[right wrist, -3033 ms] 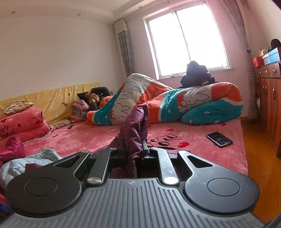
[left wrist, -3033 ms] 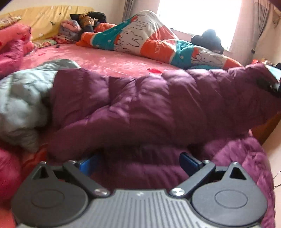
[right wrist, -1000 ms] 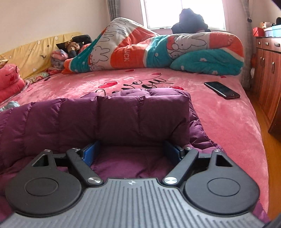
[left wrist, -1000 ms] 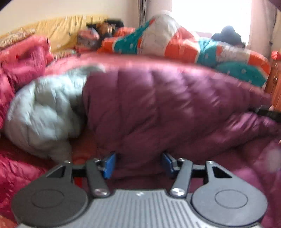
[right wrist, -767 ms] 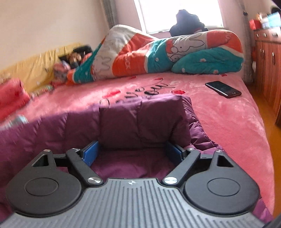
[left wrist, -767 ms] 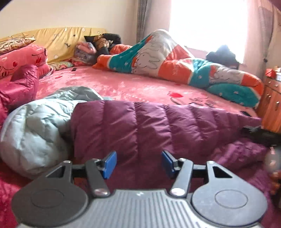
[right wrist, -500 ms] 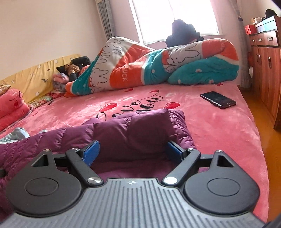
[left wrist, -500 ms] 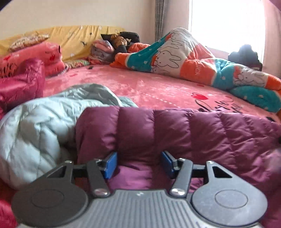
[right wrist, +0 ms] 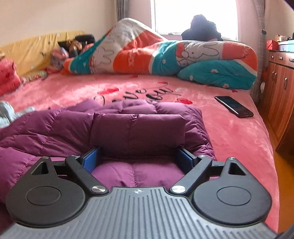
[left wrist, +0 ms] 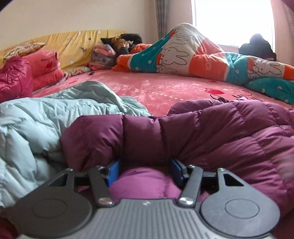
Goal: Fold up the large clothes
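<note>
A puffy, quilted purple down jacket (left wrist: 211,132) lies folded across the lower half of both views, on a bed covered with a pink plush blanket (right wrist: 229,132) printed with red hearts and black script.

In the left wrist view, the left gripper (left wrist: 144,170) sits low at the bottom centre with its blue-padded fingers (left wrist: 113,171) spread apart, released; a fold of the jacket bulges between and above them, and whether the pads touch the fabric cannot be told. Just left of the jacket, in the left middle of the frame, is a crumpled pale blue-grey quilted garment (left wrist: 46,117), touching the jacket's edge.

In the right wrist view, the right gripper (right wrist: 137,161) is at the bottom centre, its blue-padded fingers (right wrist: 89,161) wide apart and clamping nothing; a folded-over panel of the jacket stands just beyond them, spanning the gap. To the right of the jacket, apart from it, a black smartphone (right wrist: 234,106) lies flat on the blanket near the bed's right edge.

Across the top of both frames lies a rolled orange, teal and white duvet printed with rabbits (right wrist: 165,55), below a bright window (right wrist: 194,14). A brown wooden cabinet (right wrist: 281,95) stands at the right edge.
</note>
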`<state>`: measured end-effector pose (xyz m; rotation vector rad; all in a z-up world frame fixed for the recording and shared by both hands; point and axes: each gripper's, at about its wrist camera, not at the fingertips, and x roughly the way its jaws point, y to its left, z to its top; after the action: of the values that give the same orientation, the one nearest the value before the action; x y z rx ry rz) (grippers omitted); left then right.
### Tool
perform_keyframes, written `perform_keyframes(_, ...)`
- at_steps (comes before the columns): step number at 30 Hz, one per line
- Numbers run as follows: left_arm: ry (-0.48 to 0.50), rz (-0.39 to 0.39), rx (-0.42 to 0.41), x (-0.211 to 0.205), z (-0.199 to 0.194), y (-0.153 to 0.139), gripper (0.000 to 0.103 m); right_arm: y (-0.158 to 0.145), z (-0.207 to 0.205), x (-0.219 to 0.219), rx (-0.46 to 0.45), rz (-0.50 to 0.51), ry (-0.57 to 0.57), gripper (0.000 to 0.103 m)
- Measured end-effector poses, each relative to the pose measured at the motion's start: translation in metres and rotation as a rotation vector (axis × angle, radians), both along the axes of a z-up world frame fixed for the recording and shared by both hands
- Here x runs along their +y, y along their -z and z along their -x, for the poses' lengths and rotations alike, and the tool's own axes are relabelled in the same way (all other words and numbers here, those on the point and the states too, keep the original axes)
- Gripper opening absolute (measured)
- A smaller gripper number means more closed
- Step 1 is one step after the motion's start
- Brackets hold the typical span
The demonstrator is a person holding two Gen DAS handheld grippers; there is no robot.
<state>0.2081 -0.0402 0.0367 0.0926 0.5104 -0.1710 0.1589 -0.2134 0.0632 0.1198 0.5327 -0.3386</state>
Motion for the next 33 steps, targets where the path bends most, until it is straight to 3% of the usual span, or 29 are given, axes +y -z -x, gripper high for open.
perform_keyframes(7,-0.001,0.02,-0.018,0.003,0.001,0.004,0.059,0.011,-0.008,-0.001,0.032,-0.003,0.005,0.103)
perform_keyframes(12,-0.036,-0.079,-0.001,-0.013,0.01,-0.016,0.059,0.004,-0.002,-0.009,-0.004,-0.048,-0.009,0.103)
perform_keyframes(17,0.025,0.034,-0.104,-0.041,0.042,-0.054,0.062,-0.019,0.024,-0.037,-0.146,-0.206,0.023,0.103)
perform_keyframes(20,0.108,0.085,-0.084,-0.077,0.047,-0.065,0.07,-0.033,0.032,-0.05,-0.183,-0.231,0.048,0.103)
perform_keyframes(23,0.158,0.084,-0.037,-0.115,0.039,-0.059,0.072,-0.03,0.033,-0.049,-0.178,-0.215,0.055,0.103)
perform_keyframes(26,0.141,0.068,0.004,-0.137,0.024,-0.044,0.074,-0.022,0.028,-0.051,-0.146,-0.182,0.08,0.101)
perform_keyframes(33,0.134,0.032,0.002,-0.141,0.008,-0.011,0.082,-0.008,0.02,-0.046,-0.067,-0.107,0.125,0.102)
